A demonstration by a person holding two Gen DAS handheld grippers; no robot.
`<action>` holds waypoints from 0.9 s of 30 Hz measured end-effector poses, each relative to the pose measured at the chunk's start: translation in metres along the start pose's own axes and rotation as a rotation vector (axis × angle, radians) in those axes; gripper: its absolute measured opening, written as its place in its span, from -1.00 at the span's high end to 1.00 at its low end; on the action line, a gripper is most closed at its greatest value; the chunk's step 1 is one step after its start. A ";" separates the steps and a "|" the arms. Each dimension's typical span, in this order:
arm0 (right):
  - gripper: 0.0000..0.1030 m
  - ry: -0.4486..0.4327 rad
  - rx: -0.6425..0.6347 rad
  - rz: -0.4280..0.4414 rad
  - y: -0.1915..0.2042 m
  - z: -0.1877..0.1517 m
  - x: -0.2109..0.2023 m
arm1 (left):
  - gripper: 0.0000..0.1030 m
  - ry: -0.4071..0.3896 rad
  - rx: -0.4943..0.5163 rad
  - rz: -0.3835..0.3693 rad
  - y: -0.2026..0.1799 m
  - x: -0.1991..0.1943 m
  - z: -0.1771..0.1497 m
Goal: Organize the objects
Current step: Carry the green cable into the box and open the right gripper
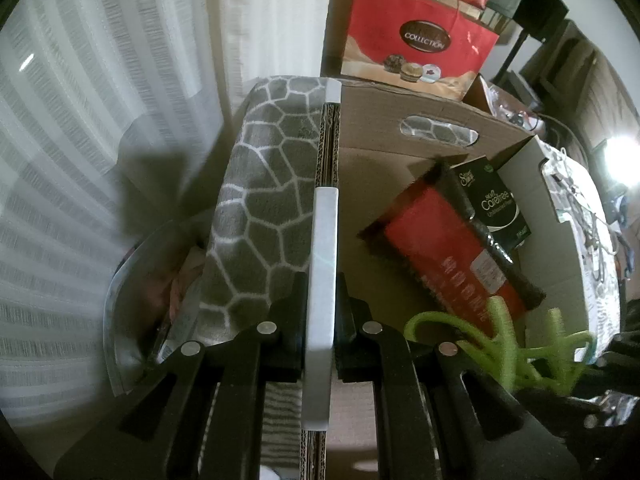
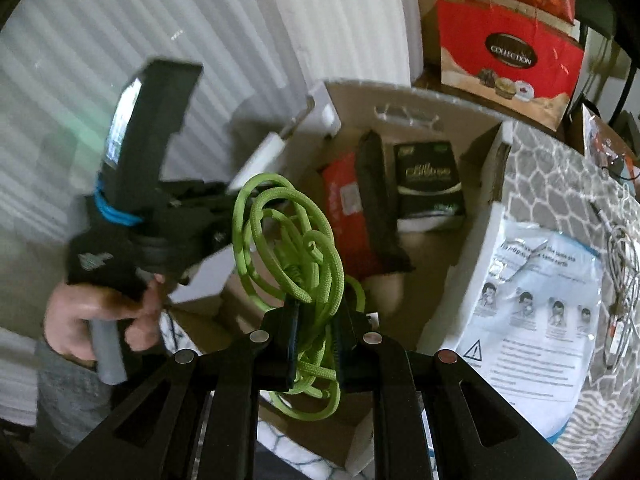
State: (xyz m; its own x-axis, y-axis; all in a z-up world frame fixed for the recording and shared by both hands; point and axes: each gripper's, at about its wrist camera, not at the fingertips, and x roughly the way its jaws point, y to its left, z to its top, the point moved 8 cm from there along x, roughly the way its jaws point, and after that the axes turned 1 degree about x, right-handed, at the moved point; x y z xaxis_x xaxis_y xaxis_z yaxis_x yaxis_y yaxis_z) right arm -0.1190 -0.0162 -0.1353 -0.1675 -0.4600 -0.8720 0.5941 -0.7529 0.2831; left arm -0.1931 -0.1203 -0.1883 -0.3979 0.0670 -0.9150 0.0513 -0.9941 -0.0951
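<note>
My left gripper [image 1: 320, 312] is shut on the white-edged left wall [image 1: 322, 280] of an open cardboard box [image 1: 400, 136]. In the box lie a red packet [image 1: 440, 240], a black pouch [image 1: 472, 216] and a dark green box [image 1: 496, 200]. My right gripper [image 2: 316, 344] is shut on a coil of green rope [image 2: 292, 232] and holds it over the box's near end; the rope also shows in the left wrist view [image 1: 500, 344]. The left gripper shows in the right wrist view [image 2: 224, 196], held by a hand [image 2: 100, 320].
A grey patterned blanket [image 1: 264, 200] lies left of the box. A red gift bag [image 1: 420, 36] stands behind it on another carton. A white printed leaflet pack [image 2: 532, 300] and cables [image 2: 624, 280] lie on the blanket to the right. White curtains [image 1: 100, 120] hang at the left.
</note>
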 end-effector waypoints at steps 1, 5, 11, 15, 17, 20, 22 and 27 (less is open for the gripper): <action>0.75 0.006 0.000 -0.003 -0.001 -0.001 0.003 | 0.81 0.000 -0.001 0.000 0.000 0.000 0.000; 0.75 0.024 -0.007 -0.024 -0.004 -0.004 0.017 | 0.80 0.000 0.001 0.002 0.001 0.000 0.000; 0.75 0.019 -0.010 -0.027 0.000 -0.001 0.027 | 0.80 0.000 0.001 0.002 0.001 0.000 0.000; 0.74 0.028 -0.030 -0.022 0.011 -0.003 0.035 | 0.80 0.000 0.001 0.003 0.001 0.000 0.000; 0.70 0.034 -0.047 -0.028 0.015 -0.004 0.038 | 0.80 0.000 0.003 0.004 0.001 0.000 0.000; 0.52 0.026 -0.065 -0.054 0.019 -0.006 0.033 | 0.80 0.000 0.001 0.003 0.001 0.000 0.001; 0.25 0.006 -0.068 -0.054 0.020 -0.004 0.025 | 0.80 0.000 0.000 0.004 0.002 0.001 0.001; 0.07 -0.054 -0.062 -0.047 0.017 0.009 -0.006 | 0.80 0.000 -0.001 0.004 0.001 0.000 0.000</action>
State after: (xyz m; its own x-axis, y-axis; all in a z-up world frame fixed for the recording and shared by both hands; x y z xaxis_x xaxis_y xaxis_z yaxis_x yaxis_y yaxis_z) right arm -0.1146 -0.0302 -0.1217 -0.2371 -0.4508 -0.8606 0.6323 -0.7442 0.2156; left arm -0.1937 -0.1213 -0.1885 -0.3974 0.0633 -0.9155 0.0535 -0.9943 -0.0920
